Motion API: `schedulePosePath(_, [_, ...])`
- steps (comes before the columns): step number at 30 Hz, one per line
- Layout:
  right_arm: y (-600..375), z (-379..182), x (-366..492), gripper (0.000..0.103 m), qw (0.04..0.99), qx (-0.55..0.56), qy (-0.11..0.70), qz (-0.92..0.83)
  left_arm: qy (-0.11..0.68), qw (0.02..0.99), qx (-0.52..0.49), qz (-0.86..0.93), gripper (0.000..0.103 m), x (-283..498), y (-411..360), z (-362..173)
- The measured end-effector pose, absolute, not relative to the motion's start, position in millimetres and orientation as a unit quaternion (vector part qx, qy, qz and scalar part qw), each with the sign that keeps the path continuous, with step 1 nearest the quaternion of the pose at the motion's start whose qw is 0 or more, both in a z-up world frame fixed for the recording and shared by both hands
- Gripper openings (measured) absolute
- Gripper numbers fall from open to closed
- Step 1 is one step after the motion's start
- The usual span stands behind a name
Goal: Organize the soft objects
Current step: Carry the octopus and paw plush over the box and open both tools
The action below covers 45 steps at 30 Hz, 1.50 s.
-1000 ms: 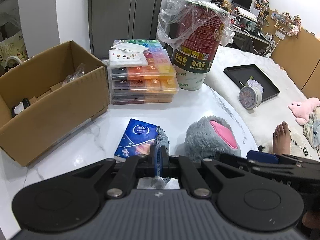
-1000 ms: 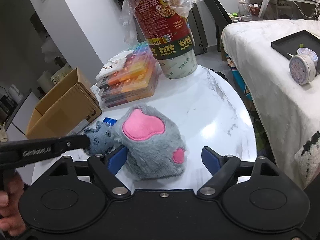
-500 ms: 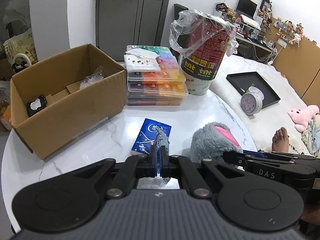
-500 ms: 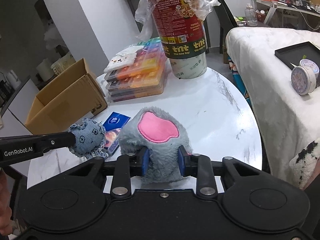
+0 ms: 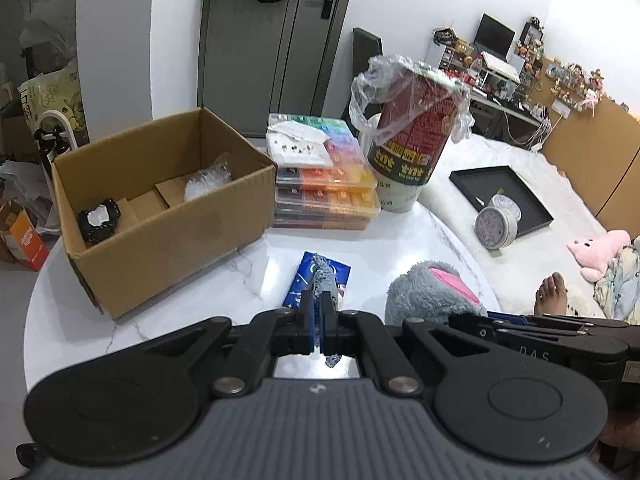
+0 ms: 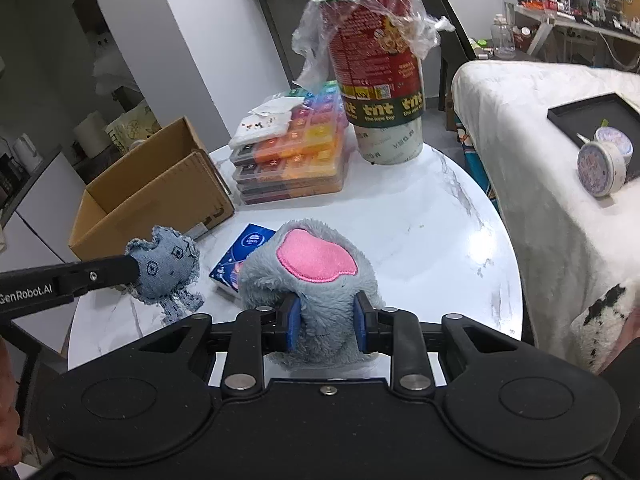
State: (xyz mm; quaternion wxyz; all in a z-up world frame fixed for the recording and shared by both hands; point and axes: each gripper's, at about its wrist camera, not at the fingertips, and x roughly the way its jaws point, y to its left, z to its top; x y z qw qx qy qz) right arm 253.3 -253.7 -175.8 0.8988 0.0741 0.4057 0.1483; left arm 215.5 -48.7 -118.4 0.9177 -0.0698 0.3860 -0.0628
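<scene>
Now a fluffy grey plush paw [image 6: 316,280] with a pink pad is pinched by the right gripper [image 6: 326,322] above the white table [image 6: 432,232] — beside it, a frayed denim doll [image 6: 168,268] is clamped flat in the left gripper [image 5: 317,322].

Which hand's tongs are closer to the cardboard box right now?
Left. The left tongs, shut on the denim doll, hang just in front of the cardboard box; the right tongs, clamping the grey plush paw, sit farther right.
</scene>
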Motion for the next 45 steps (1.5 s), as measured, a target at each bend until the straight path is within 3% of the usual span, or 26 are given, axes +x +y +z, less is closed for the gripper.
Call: schedulePosePath(45, [-181, -92, 255, 0.026, 0.912, 0.038, 0.360, 0.196, 0.340, 0.938, -0.065, 0.011, 0.001, 209, 36, -50])
